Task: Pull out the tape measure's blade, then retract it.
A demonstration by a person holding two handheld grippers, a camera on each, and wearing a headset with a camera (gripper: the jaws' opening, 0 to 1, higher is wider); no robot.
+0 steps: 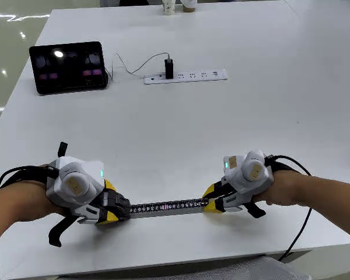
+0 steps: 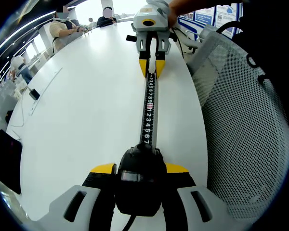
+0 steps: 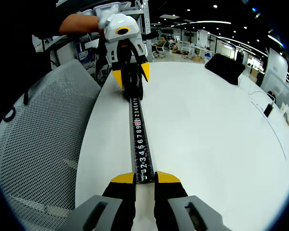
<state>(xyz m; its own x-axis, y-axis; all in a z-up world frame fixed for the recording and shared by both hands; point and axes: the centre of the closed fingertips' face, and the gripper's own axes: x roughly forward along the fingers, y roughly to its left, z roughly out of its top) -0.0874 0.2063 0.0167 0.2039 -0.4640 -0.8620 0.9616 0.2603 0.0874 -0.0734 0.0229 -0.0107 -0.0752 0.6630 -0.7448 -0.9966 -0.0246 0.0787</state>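
A wide white counter in a bright open office carried the work. The tape measure sat near the edge closest to the person. Its black case was clamped between the yellow-tipped jaws of the left claw, which had closed snugly on both of its sides. From the case the blade ran straight across to the right claw. That claw's jaws were pinched nearly together on the blade's free end.

The split made sense. One claw anchored the case so it could not slide, while the other held the tip and could draw it out in line with the slot. The blade was stretched low along the counter, which probably kept it from sagging or twisting. Whether it touched the surface could not be told.

The blade was a narrow dark band with white numerals, and it had one reddish mark partway along. Only a short length was out, taut and flat with no kink. Judging by that, the pull-out looked under way or close to done, and the retraction was not yet begun.

A dark tablet and a white power strip lay well apart at the counter's far side. A grey mesh chair stood just beside the near edge.
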